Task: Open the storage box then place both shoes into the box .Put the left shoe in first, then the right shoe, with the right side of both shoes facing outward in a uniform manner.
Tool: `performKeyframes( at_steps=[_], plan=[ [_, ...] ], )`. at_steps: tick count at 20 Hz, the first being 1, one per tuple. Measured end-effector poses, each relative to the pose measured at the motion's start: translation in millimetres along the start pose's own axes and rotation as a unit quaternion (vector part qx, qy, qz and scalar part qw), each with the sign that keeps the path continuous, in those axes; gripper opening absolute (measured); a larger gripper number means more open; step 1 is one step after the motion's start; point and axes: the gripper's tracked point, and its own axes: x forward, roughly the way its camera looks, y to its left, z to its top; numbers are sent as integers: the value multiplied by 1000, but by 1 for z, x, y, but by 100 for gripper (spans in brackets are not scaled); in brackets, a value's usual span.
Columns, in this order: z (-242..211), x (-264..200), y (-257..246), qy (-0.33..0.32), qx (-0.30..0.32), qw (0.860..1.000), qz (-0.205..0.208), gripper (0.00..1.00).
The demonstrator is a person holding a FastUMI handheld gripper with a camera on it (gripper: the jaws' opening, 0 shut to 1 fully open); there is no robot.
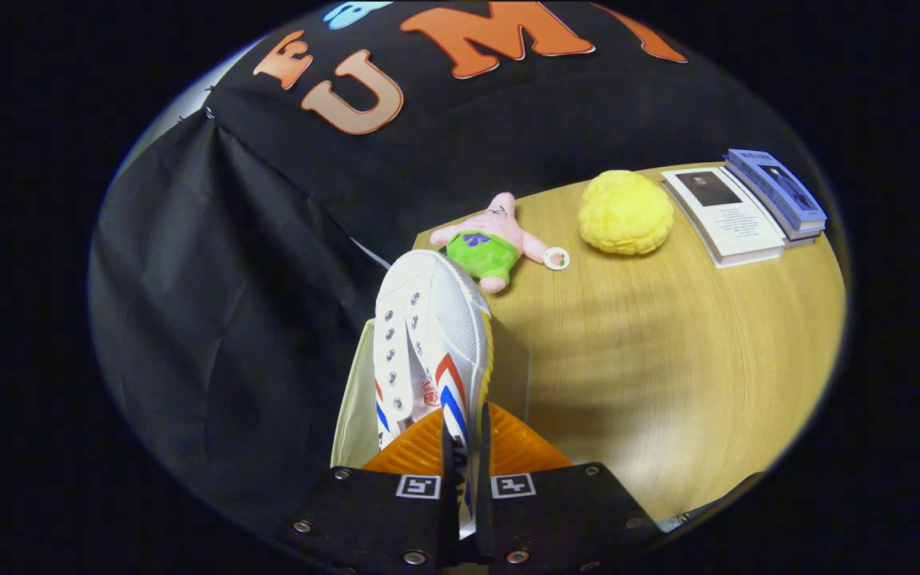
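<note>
Evidently midway, the gripper [466, 447] pinches a white shoe [428, 343] over the storage box [352, 407], plush toy [492, 239] at one o'clock; whether another shoe lies inside is unclear.

The gripper [465, 471] has two flat, wide mounting blocks side by side, each dotted with round silver screws along its edges. A small square black-and-white marker sits on the inner top corner of each block. Two thin, narrow fingers [449, 463] rise from between the blocks, close together and parallel.
</note>
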Motion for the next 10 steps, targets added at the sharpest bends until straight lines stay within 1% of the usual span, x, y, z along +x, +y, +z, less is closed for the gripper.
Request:
performKeyframes(
  at_steps=[2,8,9,10],
  plan=[
    [-7,11,11,11,-2,1000,1,9],
    [-39,45,23,67,5,997,-26,10],
    [-40,46,27,67,16,997,-19,20],
    [-39,44,32,60,34,998,-8,28]
  ],
)
